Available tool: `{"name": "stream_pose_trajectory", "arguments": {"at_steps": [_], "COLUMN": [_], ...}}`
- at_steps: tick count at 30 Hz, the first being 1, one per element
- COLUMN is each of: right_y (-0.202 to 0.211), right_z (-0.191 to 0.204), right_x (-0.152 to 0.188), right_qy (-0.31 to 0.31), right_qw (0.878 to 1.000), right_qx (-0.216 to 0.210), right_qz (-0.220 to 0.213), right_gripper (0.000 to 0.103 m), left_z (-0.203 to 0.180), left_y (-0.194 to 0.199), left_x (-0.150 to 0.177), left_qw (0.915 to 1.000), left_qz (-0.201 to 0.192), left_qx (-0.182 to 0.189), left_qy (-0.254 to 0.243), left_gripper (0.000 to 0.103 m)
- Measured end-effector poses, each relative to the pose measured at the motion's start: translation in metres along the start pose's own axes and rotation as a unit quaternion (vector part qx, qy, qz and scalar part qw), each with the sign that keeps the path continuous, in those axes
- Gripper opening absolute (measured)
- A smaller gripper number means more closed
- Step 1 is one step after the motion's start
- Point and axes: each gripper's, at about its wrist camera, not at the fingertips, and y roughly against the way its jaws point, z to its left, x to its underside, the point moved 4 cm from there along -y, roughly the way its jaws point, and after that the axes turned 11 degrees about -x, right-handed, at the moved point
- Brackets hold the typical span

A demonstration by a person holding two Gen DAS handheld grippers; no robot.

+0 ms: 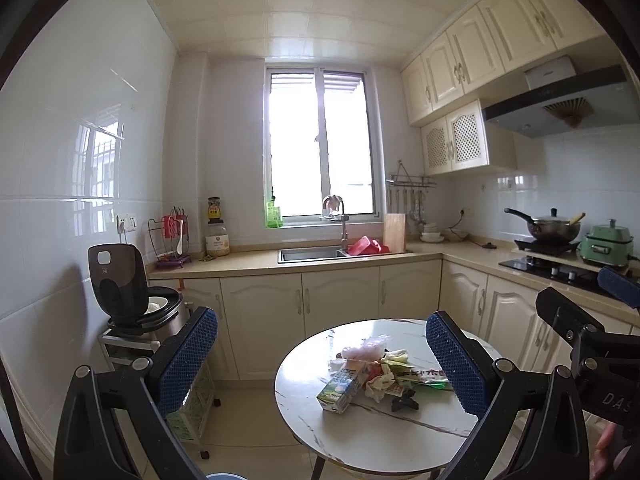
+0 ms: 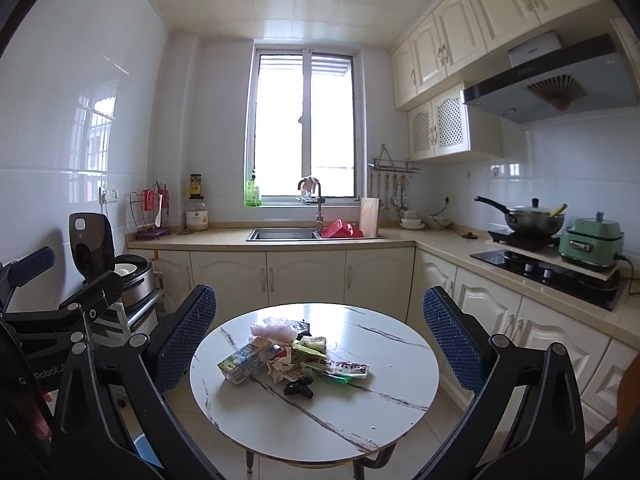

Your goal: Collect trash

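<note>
Round marble-pattern tabletop point(image 2: 360, 432) taken as landmark. Your trash pile point(image 2: 296, 354) sits near its centre, untouched as far as these views show: collection judged not yet begun, every piece left to do.

Largest piece: green-and-white drink carton point(image 2: 244, 364), lying on its side at the pile's left edge. Right of it, a flat green snack wrapper point(image 2: 340, 370) with red print. At the far side of the pile, a pinkish crumpled plastic bag point(image 2: 276, 332). Middle: crumpled paper point(image 2: 280, 365). Nearest you, a small black scrap point(image 2: 298, 390), just apart from the rest.

Containers: a blue rim point(image 2: 144, 450) shows on the floor below the tabletop's left edge, possibly a bin; contents hidden. No bag or bin on the tabletop itself.

Your left gripper point(image 1: 320, 360) and right gripper point(image 2: 320, 344) both hover short of the tabletop, jaws spread wide, holding nothing. Neither touches the pile.
</note>
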Motion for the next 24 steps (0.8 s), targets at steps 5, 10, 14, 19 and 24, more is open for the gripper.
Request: {"name": "stream_pose_trajectory", "arguments": {"at_steps": [5,10,14,19,24], "right_y": [-0.001,-0.0022,-0.0036,-0.0052,-0.0065], "right_z": [0.0009,0.0017,0.0032,0.0048,0.0057], "right_x": [0.0011,0.0011,0.0025,0.0042,0.0047], "right_qy": [-0.001,0.0,0.0,0.0,0.0], "right_qw": [1.0,1.0,1.0,1.0,1.0], "right_qx": [-0.001,-0.001,-0.003,-0.004,-0.006], "right_qz": [0.0,0.001,0.001,0.0,-0.001], "right_gripper": [0.103,0.103,0.103,0.103,0.103], "left_z": [-0.0029,-0.0033,-0.0023,-0.0014,-0.0016], "left_y": [-0.0008,-0.0015,-0.0019,-0.003,-0.0056], "left_x": [-0.0005,-0.0003,-0.0001,-0.0001,0.0006], "left_qw": [1.0,1.0,1.0,1.0,1.0], "left_qz": [0.0,0.001,0.002,0.002,0.003], "left_qx": [-0.002,-0.004,-0.005,-0.007,-0.008], "left_qy": [-0.001,-0.001,0.0,-0.001,-0.001], "left_gripper": [0.102,0.102,0.102,0.102,0.102]}}
